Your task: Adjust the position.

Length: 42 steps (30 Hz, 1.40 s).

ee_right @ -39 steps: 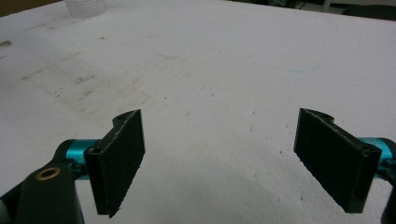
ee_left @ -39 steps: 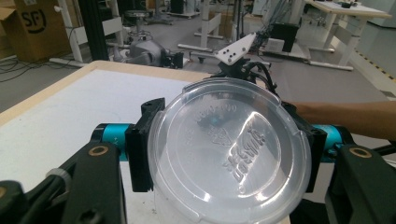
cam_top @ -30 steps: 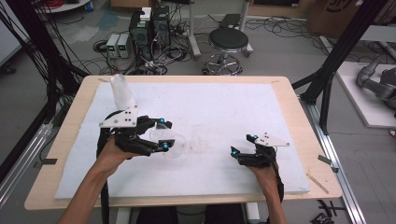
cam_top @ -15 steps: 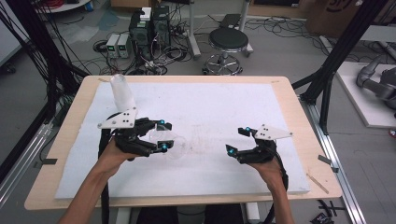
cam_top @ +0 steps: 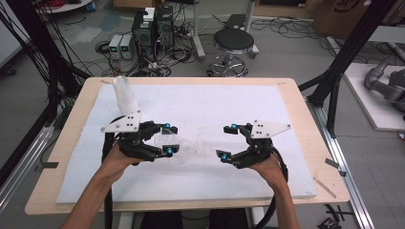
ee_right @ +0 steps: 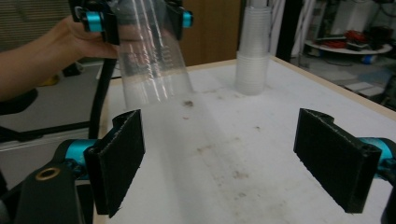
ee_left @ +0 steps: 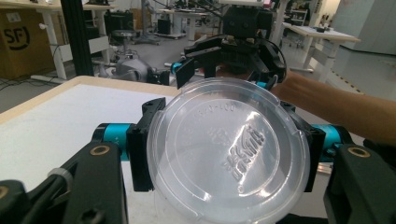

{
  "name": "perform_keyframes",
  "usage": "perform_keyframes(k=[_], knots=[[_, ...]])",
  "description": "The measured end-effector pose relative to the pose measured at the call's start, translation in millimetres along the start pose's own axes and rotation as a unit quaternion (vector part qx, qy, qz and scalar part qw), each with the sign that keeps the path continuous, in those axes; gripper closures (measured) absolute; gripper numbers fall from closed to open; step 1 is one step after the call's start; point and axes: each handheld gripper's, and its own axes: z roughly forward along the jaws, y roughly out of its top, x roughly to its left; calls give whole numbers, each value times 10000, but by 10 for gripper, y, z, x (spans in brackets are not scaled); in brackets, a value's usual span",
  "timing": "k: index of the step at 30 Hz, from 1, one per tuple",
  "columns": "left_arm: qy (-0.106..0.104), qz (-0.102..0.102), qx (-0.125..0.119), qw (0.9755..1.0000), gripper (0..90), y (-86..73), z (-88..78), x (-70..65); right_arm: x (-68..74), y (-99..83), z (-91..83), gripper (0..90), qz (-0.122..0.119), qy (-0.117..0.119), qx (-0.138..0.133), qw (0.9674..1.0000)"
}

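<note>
Two tongs work over the white surface (cam_top: 215, 109). The left tongs (cam_top: 168, 140) pinch one clear plastic cup (cam_top: 179, 149) by its sides, held on its side above the surface with its base toward the right tongs (cam_top: 228, 141); their jaws are spread wide and hold nothing, facing the cup from a short way off. One stack of clear cups (cam_top: 125, 97) stands upright near the far left corner, well apart from the held cup.

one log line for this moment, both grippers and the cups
left gripper: shut on clear cup, held sideways | right gripper: open, facing cup | cup stack: upright at far left of white mat
</note>
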Motion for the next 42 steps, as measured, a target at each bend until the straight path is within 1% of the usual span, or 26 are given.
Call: perform_keyframes(k=[1,3,5,6,8,9,10,13,16,19,22,23,27,32,34,38,42], knots=[[-14,-12,0,10000,403,0,14,-8,10,18,27,164,-3,76,-3,10000],[-50,-41,-29,10000,403,-9,50,-26,20,44,83,164,-15,328,-12,9995],[-97,0,38,9999,403,-13,91,-46,35,66,144,164,-23,490,12,9988],[-106,-16,38,9999,403,-16,113,-58,39,73,173,164,-43,576,26,9983],[-163,-4,53,9999,403,-15,148,-74,55,87,222,164,-69,683,47,9976],[-180,10,60,9998,403,-14,164,-82,55,93,247,165,-126,726,11,9973],[-196,7,58,9998,403,-13,181,-91,69,101,287,164,-124,820,1,9966],[-233,24,53,9997,403,-9,217,-111,84,113,319,164,-134,879,-15,9960],[-256,30,48,9997,403,-8,249,-131,121,127,375,164,-146,1011,-50,9948],[-262,37,60,9996,403,-6,255,-151,144,127,460,164,-138,1183,-113,9928],[-278,62,39,9996,403,4,249,-162,167,123,540,164,-114,1255,-55,9920],[-269,56,20,9996,404,8,253,-168,188,123,592,164,-131,1318,-26,9912],[-299,80,-31,9995,404,27,264,-174,221,125,653,164,-165,1323,-35,9911],[-305,70,-106,9995,405,35,275,-174,243,101,693,164,-99,1269,-216,9916],[-307,78,-103,9994,404,34,277,-171,247,95,699,164,-134,1244,-209,9919],[-315,75,-112,9994,404,37,281,-176,253,83,713,165,-125,1239,-211,9920],[-355,61,-160,9992,405,43,277,-176,258,63,735,168,-90,1303,-176,9913]])
